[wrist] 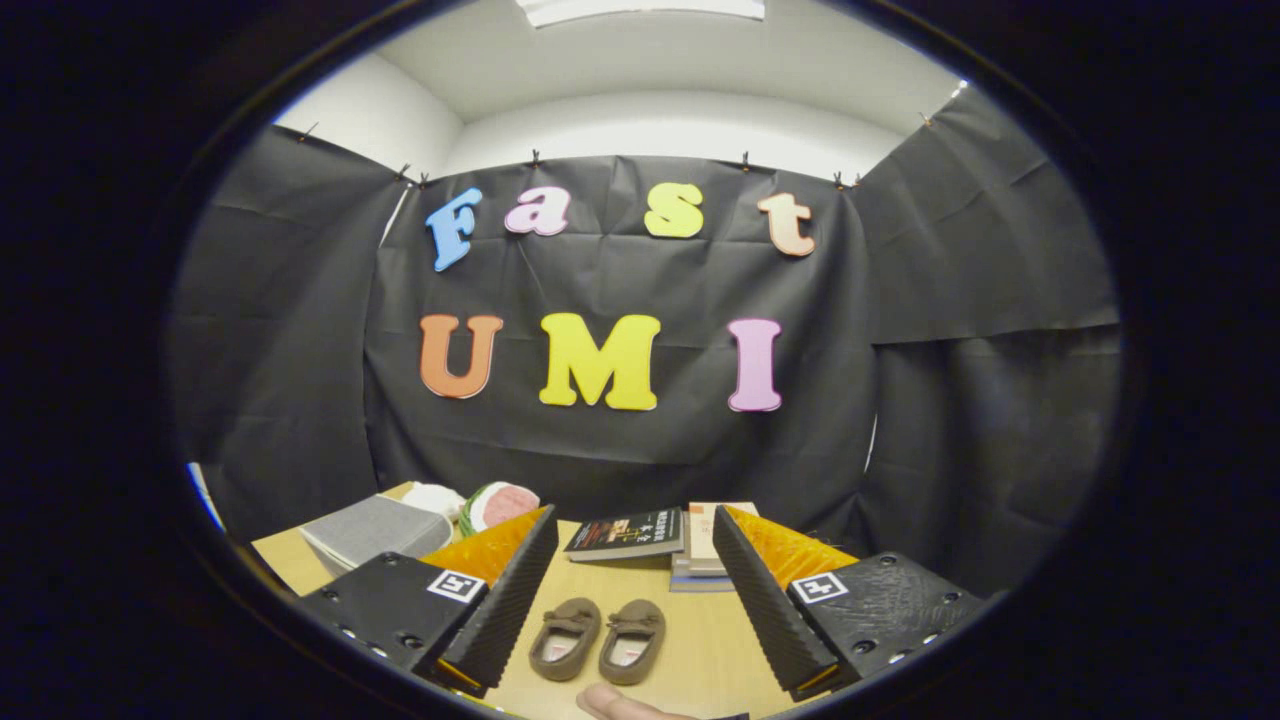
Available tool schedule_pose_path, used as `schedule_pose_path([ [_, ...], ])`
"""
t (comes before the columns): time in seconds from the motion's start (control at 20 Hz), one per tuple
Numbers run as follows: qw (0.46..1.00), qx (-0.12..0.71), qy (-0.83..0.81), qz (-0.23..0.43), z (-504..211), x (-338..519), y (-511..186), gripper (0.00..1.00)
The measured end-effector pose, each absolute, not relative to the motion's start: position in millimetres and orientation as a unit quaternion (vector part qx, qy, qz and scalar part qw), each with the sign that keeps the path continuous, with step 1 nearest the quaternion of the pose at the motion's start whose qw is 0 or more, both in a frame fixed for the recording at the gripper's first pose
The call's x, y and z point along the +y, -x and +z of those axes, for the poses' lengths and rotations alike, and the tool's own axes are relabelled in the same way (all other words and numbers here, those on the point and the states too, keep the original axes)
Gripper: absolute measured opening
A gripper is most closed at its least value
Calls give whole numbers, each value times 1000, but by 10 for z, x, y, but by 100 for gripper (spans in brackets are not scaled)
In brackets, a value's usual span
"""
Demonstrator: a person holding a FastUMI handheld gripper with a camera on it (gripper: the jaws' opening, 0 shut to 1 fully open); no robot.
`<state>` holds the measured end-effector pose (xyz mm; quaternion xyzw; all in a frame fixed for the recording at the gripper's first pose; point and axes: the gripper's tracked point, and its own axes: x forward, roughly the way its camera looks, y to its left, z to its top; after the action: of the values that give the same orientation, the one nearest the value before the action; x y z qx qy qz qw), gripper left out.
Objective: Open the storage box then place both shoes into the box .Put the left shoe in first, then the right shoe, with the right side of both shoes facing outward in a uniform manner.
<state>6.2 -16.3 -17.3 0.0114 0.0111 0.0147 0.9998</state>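
Note:
Two small brown slipper shoes lie side by side on the wooden table (640, 580), toes pointing away from me: the left shoe (565, 638) and the right shoe (632, 640). Both sit between the two fingers of my gripper (625, 585), low down and apart from them. The gripper is open, its fingers spread wide and touching nothing. Behind the left finger, at the back left of the table, rests a grey-lidded storage box (372, 532) with its lid down.
A stack of books (660, 540) lies at the back of the table beyond the shoes. A pink and green plush item (497, 503) and something white sit behind the box. A fingertip of a hand (620, 703) shows just below the shoes.

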Motion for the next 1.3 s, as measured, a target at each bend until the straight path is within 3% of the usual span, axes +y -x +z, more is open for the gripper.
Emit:
schedule_pose_path([
  [0.35,997,57,-31,39,-522,385,-424,95],
  [0.8,976,171,-66,120,-1262,1400,-1163,95],
  [1.3,844,356,-285,282,-2205,2799,-1745,95],
])
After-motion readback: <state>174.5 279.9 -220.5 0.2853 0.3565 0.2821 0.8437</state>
